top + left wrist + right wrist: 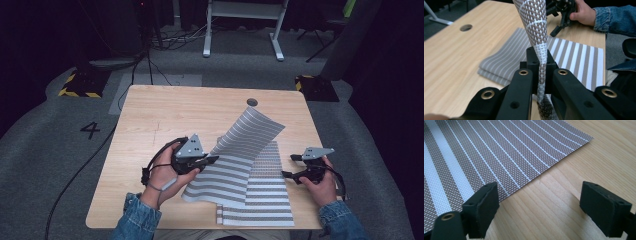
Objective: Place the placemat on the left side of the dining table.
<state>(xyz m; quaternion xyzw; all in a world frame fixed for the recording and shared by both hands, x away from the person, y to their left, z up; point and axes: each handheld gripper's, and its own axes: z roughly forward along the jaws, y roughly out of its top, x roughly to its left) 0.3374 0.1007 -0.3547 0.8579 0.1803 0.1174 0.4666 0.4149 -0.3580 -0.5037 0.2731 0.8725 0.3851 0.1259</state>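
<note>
Two woven placemats with grey and white stripes lie at the front right of the wooden table (165, 115). The upper placemat (240, 145) is lifted and curls up, with my left gripper (216, 159) shut on its left edge. In the left gripper view that edge (534, 15) stands pinched between the black jaws of my left gripper (541, 58). The lower placemat (265, 202) lies flat. My right gripper (290, 166) stands open just off its right edge. In the right gripper view, my right gripper (546, 202) has bare wood between its pads, and the mat's corner (499, 152) lies beside the left pad.
A round cable hole (252, 102) sits near the table's far edge. On the floor behind stand a white desk frame (242, 15), cables, and two yellow-and-black striped bases (80, 85). Bare wood spreads across the left and far parts of the table.
</note>
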